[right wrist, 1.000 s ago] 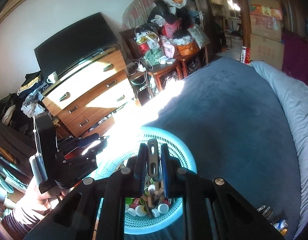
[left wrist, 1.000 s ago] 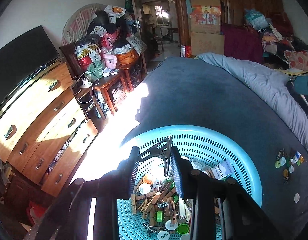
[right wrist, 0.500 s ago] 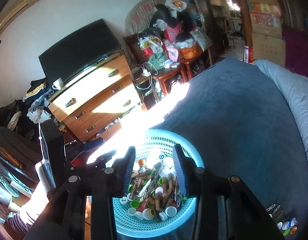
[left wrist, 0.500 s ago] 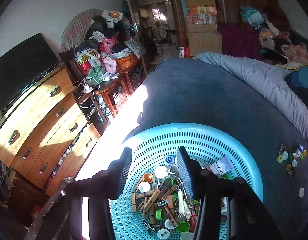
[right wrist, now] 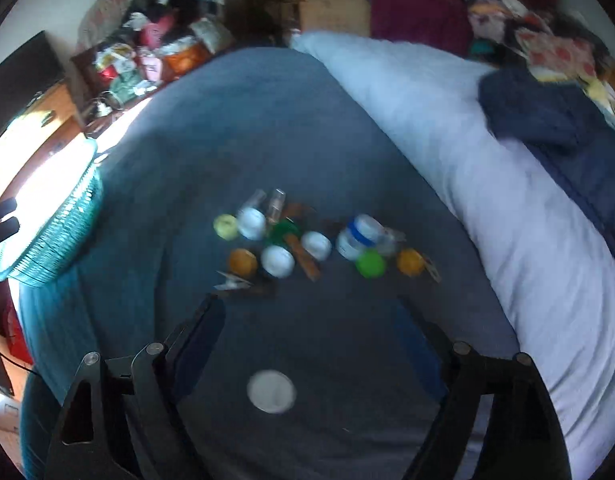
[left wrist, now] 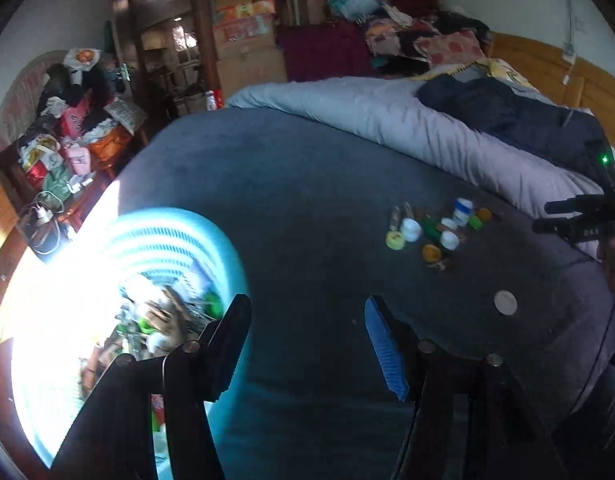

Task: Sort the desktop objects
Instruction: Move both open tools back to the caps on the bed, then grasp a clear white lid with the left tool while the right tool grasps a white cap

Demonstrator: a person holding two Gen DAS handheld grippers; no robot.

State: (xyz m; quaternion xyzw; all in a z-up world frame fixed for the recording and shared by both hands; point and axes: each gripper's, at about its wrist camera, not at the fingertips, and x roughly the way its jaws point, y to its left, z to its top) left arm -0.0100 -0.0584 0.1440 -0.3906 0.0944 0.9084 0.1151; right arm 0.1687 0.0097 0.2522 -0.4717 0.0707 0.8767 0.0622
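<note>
**Both tools spread and empty over the bed**

The dark blue bed cover [right wrist: 307, 128] carries everything. The round turquoise perforated plastic basket [left wrist: 211, 236] sits at its sunlit left edge; the left wrist view looks down into its heap of clips and caps, while the right wrist view shows only its outer wall [right wrist: 63, 232].

Well to the right of the basket lies a loose cluster of small bottle caps and clips [right wrist: 315, 240], spread in a band running left to right. Within it, a brown wooden clothespin [right wrist: 305, 260] lies flat, its long axis slanting from upper left to lower right. A round silver coin [right wrist: 271, 391] lies apart, nearest the camera.

The left tool [left wrist: 307, 340] is released, holding nothing, beside the basket's right rim. The right tool [right wrist: 311, 340] is released too, with the coin between its fingers in view; whether it touches them I cannot tell.
</note>
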